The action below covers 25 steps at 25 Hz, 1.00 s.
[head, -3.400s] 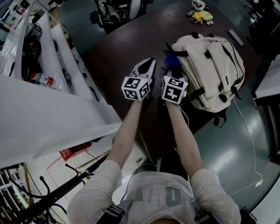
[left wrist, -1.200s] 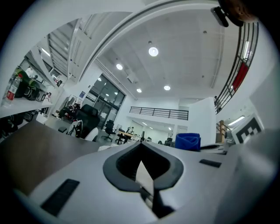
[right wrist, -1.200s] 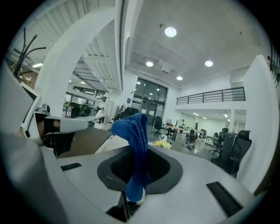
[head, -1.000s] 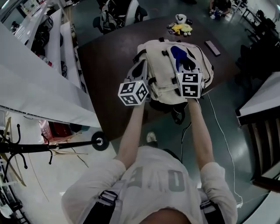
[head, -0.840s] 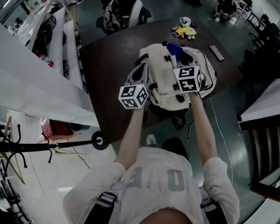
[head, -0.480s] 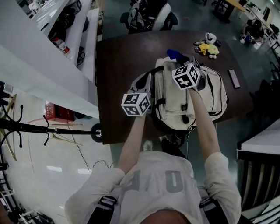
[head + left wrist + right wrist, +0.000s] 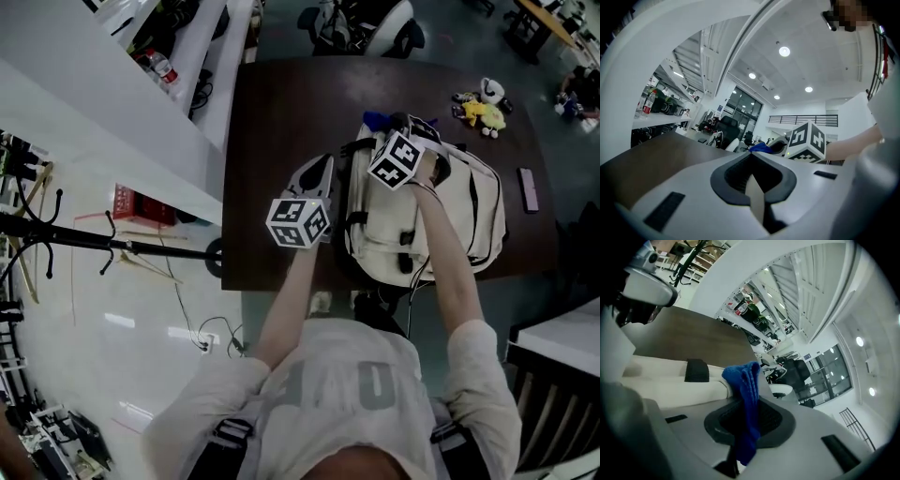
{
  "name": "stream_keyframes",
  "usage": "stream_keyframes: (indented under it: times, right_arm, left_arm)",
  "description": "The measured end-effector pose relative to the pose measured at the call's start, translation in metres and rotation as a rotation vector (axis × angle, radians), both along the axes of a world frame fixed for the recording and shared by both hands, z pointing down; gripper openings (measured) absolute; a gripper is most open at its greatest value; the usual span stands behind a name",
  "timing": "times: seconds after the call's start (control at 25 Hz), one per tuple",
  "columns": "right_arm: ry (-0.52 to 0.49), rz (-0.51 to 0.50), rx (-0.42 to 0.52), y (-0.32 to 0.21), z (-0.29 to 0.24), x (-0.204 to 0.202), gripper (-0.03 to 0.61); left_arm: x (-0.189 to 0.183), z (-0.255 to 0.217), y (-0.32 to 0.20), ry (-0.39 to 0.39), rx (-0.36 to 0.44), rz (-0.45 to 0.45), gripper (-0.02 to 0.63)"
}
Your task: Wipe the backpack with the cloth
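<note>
A cream backpack (image 7: 450, 220) lies flat on the dark brown table (image 7: 281, 112). My right gripper (image 7: 401, 122) is over the pack's far left end, shut on a blue cloth (image 7: 376, 119) that sticks out past its tips. In the right gripper view the cloth (image 7: 747, 380) hangs folded from the jaws above the pack's cream fabric (image 7: 665, 383). My left gripper (image 7: 322, 167) sits just left of the pack, shut with nothing in it. In the left gripper view its jaws meet (image 7: 751, 157), and the right gripper's marker cube (image 7: 806, 140) and the cloth (image 7: 761, 146) show beyond.
Plush toys (image 7: 483, 101) and a dark flat slab (image 7: 528, 189) lie on the table right of the pack. Office chairs (image 7: 361, 23) stand behind the table. A white counter (image 7: 112, 103) with a bottle (image 7: 159, 66) runs along the left. A coat stand (image 7: 94, 246) lies left.
My right gripper has carried the cloth from the pack's middle up to its far end. The left gripper has stayed beside the pack's left edge. The head view has shifted.
</note>
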State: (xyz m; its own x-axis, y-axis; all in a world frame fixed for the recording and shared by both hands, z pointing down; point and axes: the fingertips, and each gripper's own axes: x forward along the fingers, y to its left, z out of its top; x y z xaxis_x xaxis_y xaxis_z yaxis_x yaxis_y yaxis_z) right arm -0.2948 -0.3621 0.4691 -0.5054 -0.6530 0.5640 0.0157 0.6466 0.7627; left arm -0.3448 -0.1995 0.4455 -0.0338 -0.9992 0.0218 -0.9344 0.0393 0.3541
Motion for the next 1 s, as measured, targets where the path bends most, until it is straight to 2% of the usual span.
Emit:
stream_keyframes:
  times: [0.36,0.8,1.0]
  right_arm:
    - [0.120,-0.071,0.070,0.039,0.004,0.005,0.041]
    - [0.123,-0.031,0.085,0.114,0.005,0.027,0.041]
    - [0.107,-0.039,0.068,0.159,0.017,0.044,0.041]
  left_arm:
    - [0.013,0.004,0.013,0.010,-0.004,0.045,0.005]
    - [0.036,0.002,0.060,-0.015,0.006,0.154,0.005]
    - [0.050,0.007,0.095,-0.007,-0.003,0.140,0.005]
